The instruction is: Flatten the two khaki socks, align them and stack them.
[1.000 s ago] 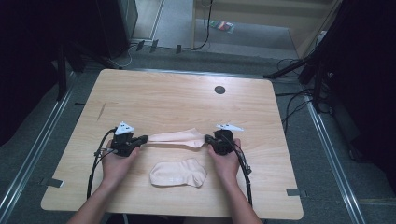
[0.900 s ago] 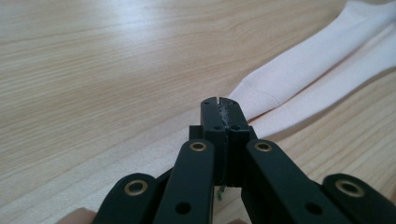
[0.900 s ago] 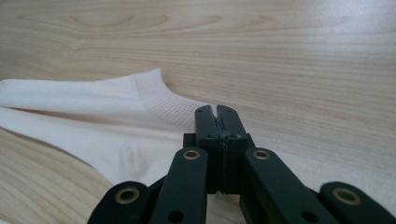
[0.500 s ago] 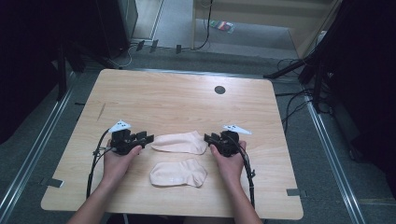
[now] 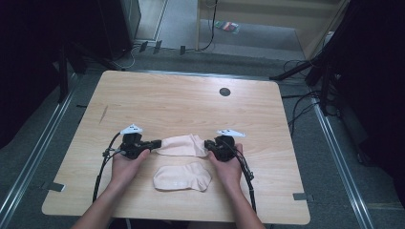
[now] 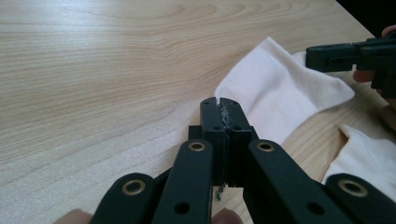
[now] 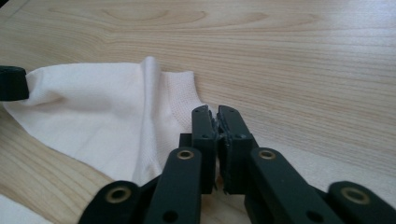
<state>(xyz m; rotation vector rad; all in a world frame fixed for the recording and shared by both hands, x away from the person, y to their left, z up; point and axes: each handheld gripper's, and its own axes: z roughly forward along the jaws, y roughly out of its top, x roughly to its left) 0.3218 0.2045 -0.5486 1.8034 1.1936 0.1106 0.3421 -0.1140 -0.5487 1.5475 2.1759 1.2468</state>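
Sock (image 5: 180, 145) flat on the wooden surface (image 5: 191, 102) between both grippers, left gripper (image 5: 154, 143) at its left end, right gripper (image 5: 208, 144) at its right, fingers of both pressed closed, second sock (image 5: 182, 176) just nearer the person

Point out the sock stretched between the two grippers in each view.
High view: the held sock lies mid-table between the grippers.
Left gripper view: right of centre, beyond the shut jaws.
Right gripper view: left half.
Shared landmark: the second sock, nearer the person.
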